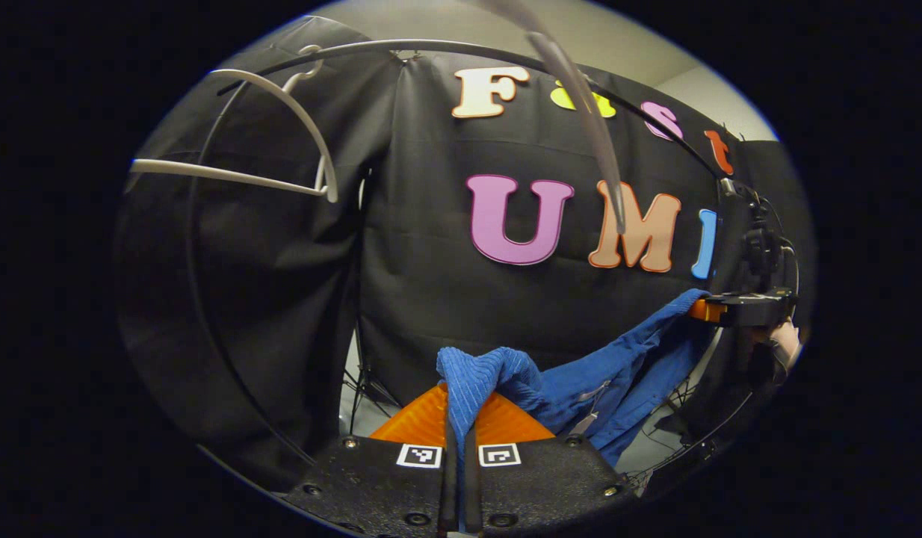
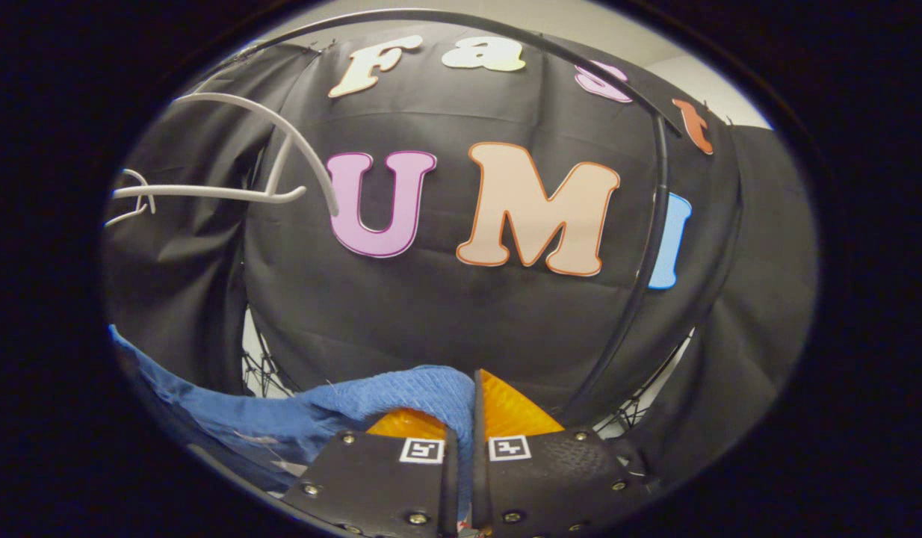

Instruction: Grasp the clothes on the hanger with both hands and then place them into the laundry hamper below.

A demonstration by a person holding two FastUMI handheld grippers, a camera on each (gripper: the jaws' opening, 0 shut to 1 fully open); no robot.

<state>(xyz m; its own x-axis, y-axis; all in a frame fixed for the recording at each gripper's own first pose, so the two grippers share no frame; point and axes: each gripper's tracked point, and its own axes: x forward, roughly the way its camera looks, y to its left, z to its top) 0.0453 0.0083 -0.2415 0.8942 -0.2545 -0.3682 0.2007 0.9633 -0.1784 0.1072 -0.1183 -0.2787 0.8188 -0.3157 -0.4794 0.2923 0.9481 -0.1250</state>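
Note:
A blue garment point(image 1: 580, 381) hangs stretched between both grippers, off the hanger. My left gripper point(image 1: 461, 418) is shut on one bunched end of it, the cloth pinched between the orange fingers. In the left gripper view the other gripper point(image 1: 737, 308) holds the far end at the right, with a hand behind it. In the right gripper view my right gripper point(image 2: 463, 418) is shut on the blue garment point(image 2: 341, 407), which trails off to the lower left. The white hanger point(image 1: 282, 142) hangs bare on the rail at the upper left; the same white hanger point(image 2: 237, 179) appears in the right gripper view.
A dark curved rail point(image 1: 446, 48) runs overhead, and a dark pole point(image 2: 651, 246) stands at the right in the right gripper view. Black cloth walls close the booth behind. Stand legs and wire mesh point(image 2: 263, 366) show low behind the cloth.

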